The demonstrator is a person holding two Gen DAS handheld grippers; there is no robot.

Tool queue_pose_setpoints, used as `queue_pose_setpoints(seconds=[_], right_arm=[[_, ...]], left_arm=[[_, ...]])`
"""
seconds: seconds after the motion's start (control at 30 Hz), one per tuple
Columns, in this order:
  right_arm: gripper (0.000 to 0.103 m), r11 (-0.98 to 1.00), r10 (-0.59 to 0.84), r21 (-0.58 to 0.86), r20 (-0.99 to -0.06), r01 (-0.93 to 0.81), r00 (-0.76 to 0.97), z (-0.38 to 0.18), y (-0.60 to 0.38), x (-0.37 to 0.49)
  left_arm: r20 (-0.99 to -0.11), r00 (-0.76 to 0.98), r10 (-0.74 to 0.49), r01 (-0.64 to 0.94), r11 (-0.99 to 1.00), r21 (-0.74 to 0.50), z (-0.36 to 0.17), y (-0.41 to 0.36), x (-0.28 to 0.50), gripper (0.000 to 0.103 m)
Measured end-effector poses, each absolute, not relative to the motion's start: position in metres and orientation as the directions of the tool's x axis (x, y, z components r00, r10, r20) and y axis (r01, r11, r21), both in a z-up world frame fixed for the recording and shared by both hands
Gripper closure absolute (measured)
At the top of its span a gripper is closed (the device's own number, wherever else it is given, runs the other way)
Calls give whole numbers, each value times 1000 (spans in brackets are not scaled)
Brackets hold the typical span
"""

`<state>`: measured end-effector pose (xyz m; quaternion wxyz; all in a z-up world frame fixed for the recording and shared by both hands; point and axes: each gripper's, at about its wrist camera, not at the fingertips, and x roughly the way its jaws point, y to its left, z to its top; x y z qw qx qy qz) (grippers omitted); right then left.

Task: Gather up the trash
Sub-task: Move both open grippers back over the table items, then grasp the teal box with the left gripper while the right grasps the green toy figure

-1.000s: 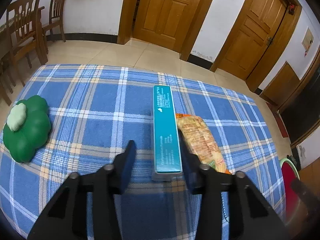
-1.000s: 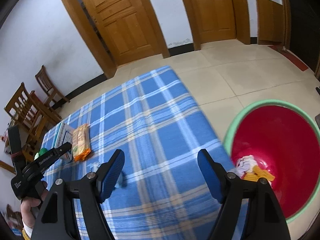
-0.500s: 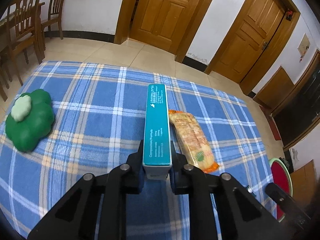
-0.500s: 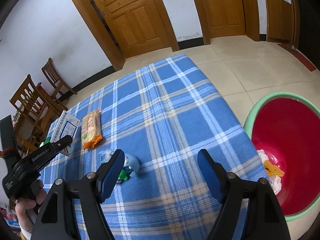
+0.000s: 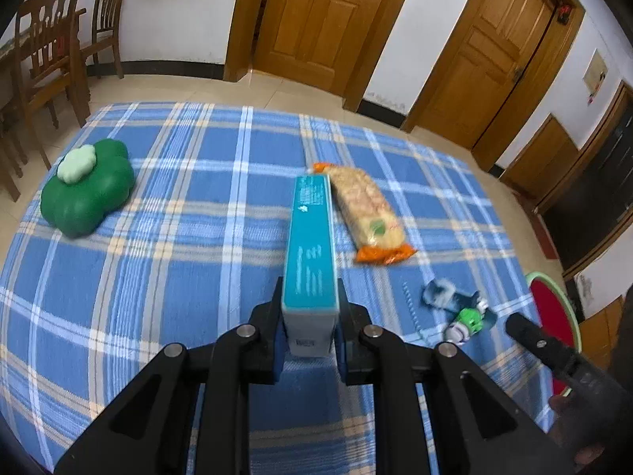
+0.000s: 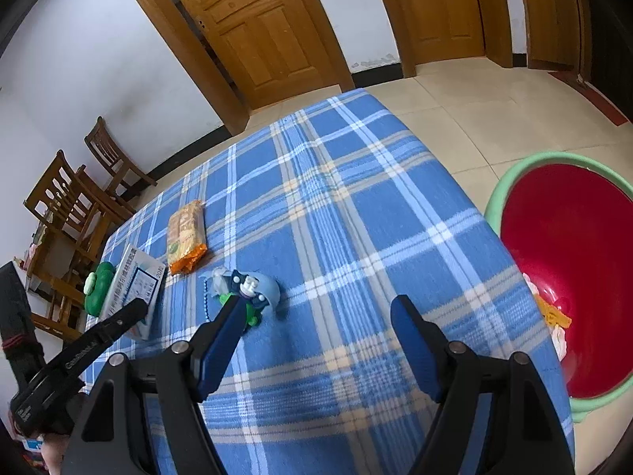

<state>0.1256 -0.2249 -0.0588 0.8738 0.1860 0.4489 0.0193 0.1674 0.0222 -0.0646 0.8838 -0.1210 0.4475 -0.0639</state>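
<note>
My left gripper (image 5: pixel 309 308) is shut on a long teal box (image 5: pixel 310 245) and holds it lifted above the blue plaid table (image 5: pixel 178 245); the box also shows in the right wrist view (image 6: pixel 136 285). An orange snack packet (image 5: pixel 370 215) lies just right of the box. A small blue-green crumpled wrapper (image 5: pixel 461 308) lies further right. My right gripper (image 6: pixel 320 312) is open and empty above the table, its left finger (image 6: pixel 221 336) over the wrapper (image 6: pixel 247 289). A red basin with a green rim (image 6: pixel 565 261) stands on the floor to the right, with trash in it.
A green clover-shaped cushion (image 5: pixel 85 188) lies at the table's left. Wooden chairs (image 5: pixel 47 51) stand beyond the left edge. Wooden doors (image 5: pixel 316 19) line the far wall. Tiled floor (image 6: pixel 474 111) surrounds the table.
My left gripper closed on the teal box and lifted it off the table, pulling back. My right gripper swung left from the basin toward the crumpled wrapper.
</note>
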Motion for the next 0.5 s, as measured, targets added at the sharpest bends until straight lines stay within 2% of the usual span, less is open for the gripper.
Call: queue_pose_setpoints(seconds=[0.5], right_arm=[[28, 932, 217, 344, -785, 116, 580, -58, -212, 117]], left_arm=[[-799, 564, -209, -10, 966, -260, -77, 20, 180, 82]])
